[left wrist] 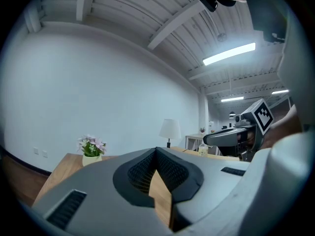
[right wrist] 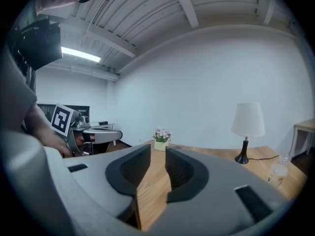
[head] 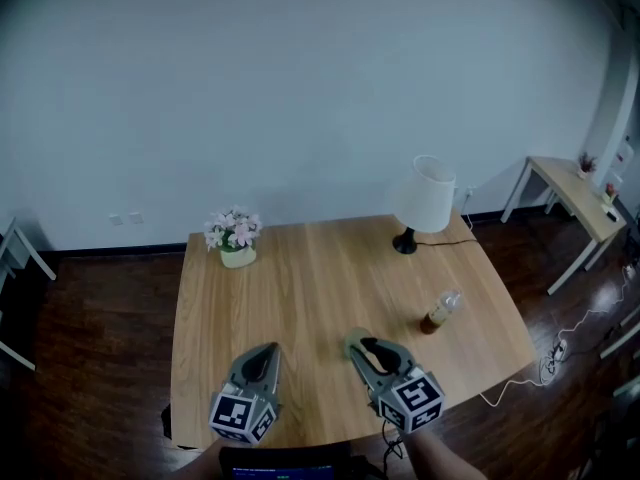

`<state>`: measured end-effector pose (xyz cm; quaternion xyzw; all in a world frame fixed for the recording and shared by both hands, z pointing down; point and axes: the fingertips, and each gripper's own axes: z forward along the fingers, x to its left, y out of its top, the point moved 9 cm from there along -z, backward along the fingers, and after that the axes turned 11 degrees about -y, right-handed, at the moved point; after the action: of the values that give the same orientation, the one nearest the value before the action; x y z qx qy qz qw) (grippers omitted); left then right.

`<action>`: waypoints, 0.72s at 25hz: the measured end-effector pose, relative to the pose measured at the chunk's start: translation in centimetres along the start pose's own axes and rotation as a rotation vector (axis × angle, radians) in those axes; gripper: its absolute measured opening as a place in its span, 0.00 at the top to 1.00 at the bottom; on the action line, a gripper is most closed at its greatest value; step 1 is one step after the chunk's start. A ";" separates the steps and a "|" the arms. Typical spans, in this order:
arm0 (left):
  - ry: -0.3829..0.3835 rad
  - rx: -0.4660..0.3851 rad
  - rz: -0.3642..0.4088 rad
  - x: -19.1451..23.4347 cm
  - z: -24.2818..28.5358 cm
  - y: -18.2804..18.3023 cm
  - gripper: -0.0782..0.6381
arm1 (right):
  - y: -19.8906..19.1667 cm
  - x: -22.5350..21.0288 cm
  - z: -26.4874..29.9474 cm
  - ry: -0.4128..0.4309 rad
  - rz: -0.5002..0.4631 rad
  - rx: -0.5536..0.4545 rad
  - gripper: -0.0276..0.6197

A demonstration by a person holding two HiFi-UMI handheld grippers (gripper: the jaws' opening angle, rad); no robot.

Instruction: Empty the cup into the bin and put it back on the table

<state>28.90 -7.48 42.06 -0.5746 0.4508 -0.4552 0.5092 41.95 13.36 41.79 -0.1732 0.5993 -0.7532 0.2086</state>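
Pale wood grain covers the surface (head: 320,268), which carries a potted flower (head: 235,240) near its far left corner, a white lamp (head: 424,203) by the far right corner and a small bottle (head: 441,311) toward the right edge. No cup and no bin shows in any view. The left tongs (head: 268,350) are pressed together and empty. The right tongs (head: 357,341) show a narrow gap with nothing in it. Both hover over the near edge, probably because there is no cup in sight to reach for.
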 end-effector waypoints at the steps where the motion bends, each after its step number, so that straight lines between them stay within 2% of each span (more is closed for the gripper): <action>1: -0.005 -0.002 0.001 -0.1 -0.3 0.3 0.90 | 0.3 0.0 -0.3 -0.011 0.002 -0.007 0.86; 2: -0.010 -0.005 0.007 -0.1 -0.4 0.7 0.90 | 0.6 0.0 -0.5 -0.025 0.006 -0.018 0.93; 3: -0.016 -0.008 0.017 0.0 -0.5 1.2 0.90 | 1.1 -0.1 -0.8 -0.037 0.010 -0.031 0.95; 9: -0.062 -0.038 0.036 0.5 -0.4 4.4 0.90 | 3.8 -0.5 -1.3 -0.018 0.007 -0.067 0.96; 13: -0.033 -0.060 0.069 0.7 -1.0 6.0 0.90 | 4.7 -0.6 -1.1 -0.009 0.018 -0.061 0.96; 18: -0.034 -0.054 0.068 1.2 -1.3 6.8 0.90 | 5.0 -0.4 -0.9 0.011 0.021 -0.057 0.96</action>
<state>27.42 -9.38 35.47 -0.5802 0.4733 -0.4154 0.5165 42.41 13.35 36.75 -0.1685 0.6235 -0.7345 0.2083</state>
